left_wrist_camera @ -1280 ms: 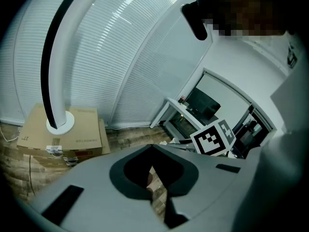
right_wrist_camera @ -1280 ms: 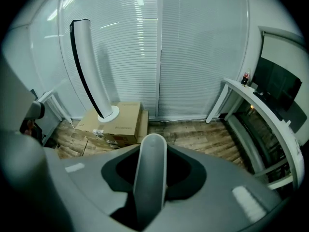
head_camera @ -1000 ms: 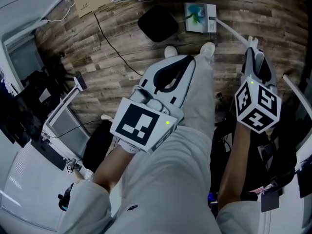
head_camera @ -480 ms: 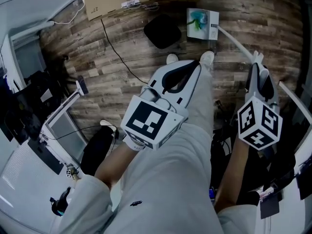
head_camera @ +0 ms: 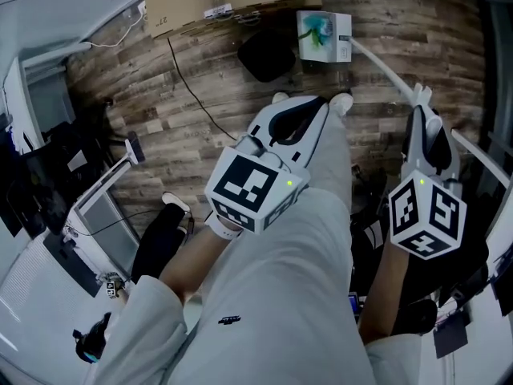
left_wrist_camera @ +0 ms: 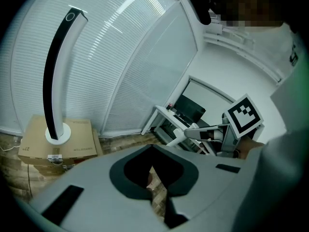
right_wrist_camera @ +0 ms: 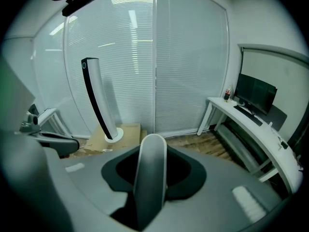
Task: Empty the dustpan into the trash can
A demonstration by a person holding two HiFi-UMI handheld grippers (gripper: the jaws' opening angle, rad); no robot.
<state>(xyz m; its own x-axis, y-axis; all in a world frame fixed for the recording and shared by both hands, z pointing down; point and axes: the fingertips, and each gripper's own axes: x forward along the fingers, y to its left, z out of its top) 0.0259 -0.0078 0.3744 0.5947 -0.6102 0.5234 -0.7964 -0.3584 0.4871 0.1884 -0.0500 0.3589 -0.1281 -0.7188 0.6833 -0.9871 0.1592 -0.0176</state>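
State of the right gripper (head_camera: 418, 103): jaws closed partway, pads pressing on the long white rounded plastic handle (right_wrist_camera: 150, 178), which stands upright between them.

State of the left gripper (head_camera: 319, 107): jaws drawn together at the tips, nothing held, poised above the person's light grey trouser leg (head_camera: 288, 279).

Location of the dustpan: follow the handle from the right gripper down and away to the white tray-shaped pan (head_camera: 325, 32) with a teal item inside, low over or on the wood-plank floor (head_camera: 425, 22). Contact with the floor not determinable. Just beside the pan, to its left in the head view: a black rounded-square object (head_camera: 267, 53), presumably the trash can, not confirmed.

Handling:
- Expect a light, stiff plastic assembly.
- Expect the smooth handle to be slippery and to rotate within the pads.
- Expect the pan end to swing and tip, spilling loose contents.
- Keep the present hold on the upper handle for carrying.
- For tipping, add the left gripper lower on the handle, nearer the pan, to control the angle.
- Avoid gripping the thin pan wall.
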